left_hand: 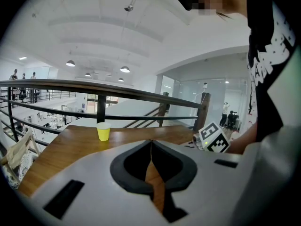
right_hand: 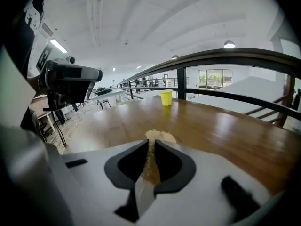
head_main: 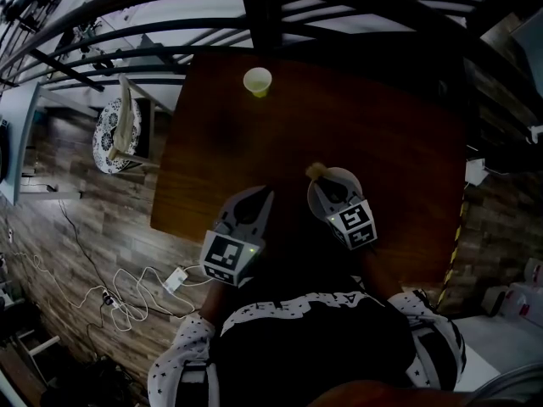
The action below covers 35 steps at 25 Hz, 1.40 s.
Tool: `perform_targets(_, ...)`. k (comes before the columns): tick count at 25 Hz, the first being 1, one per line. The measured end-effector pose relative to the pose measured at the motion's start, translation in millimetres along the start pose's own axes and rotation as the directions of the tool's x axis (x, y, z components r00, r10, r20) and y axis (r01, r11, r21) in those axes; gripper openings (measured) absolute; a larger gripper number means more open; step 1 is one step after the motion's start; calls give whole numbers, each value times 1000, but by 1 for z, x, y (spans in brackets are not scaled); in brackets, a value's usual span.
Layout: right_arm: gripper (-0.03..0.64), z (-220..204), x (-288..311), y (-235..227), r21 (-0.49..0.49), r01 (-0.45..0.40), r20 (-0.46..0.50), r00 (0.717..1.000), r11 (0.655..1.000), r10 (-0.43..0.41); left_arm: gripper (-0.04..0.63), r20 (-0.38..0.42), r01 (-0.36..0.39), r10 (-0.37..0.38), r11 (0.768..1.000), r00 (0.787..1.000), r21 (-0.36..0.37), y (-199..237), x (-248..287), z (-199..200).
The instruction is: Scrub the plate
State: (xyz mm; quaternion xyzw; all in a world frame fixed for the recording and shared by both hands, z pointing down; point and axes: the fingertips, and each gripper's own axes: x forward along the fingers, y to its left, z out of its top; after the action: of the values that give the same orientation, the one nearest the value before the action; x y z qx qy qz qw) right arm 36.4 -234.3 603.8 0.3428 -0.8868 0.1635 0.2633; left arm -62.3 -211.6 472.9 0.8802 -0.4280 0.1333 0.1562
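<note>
No plate shows in any view. My left gripper [head_main: 268, 192] hangs over the near edge of the brown wooden table [head_main: 382, 134], its jaws shut with nothing between them [left_hand: 150, 142]. To its right, my right gripper [head_main: 321, 176] is shut on a tan scrub pad [head_main: 316, 171]. In the right gripper view the pad [right_hand: 160, 136] sticks out past the closed jaws of this gripper [right_hand: 151, 142], just above the tabletop [right_hand: 225, 126]. The right gripper's marker cube [left_hand: 215, 139] appears in the left gripper view.
A yellow paper cup [head_main: 257, 81] [left_hand: 103, 131] [right_hand: 166, 98] stands at the table's far edge, close to a dark railing [head_main: 254, 7]. A chair with a patterned cushion [head_main: 114, 134] sits left of the table. Cables [head_main: 127, 295] lie on the floor. A camera on a stand [right_hand: 70, 81] is at left.
</note>
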Motion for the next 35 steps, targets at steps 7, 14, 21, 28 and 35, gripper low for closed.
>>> perform_targets(7,49,-3,-1,4,6,-3,-2,1000,1000,3,14,1,10,-10,1000,1000,0,-5,-1,-3)
perform_targets(14,49,-4,-2,8,13,-14,-8,1000,1000,14,15,8,-4,4,1000,1000,-3,0,-6,0)
perform_targets(21,49,-2,-2,17,-4,-16,-4,1000,1000,16,14,11,3,-3,1000,1000,-3,-3,-11,-1)
perform_targets(28,49,-7,-2,27,0,-27,-16,1000,1000,27,14,16,9,-9,1000,1000,0,-3,-16,-2)
perform_targets(35,49,-2,-3,31,-10,-16,-3,1000,1000,16,14,18,11,-11,1000,1000,1,-4,-20,-4)
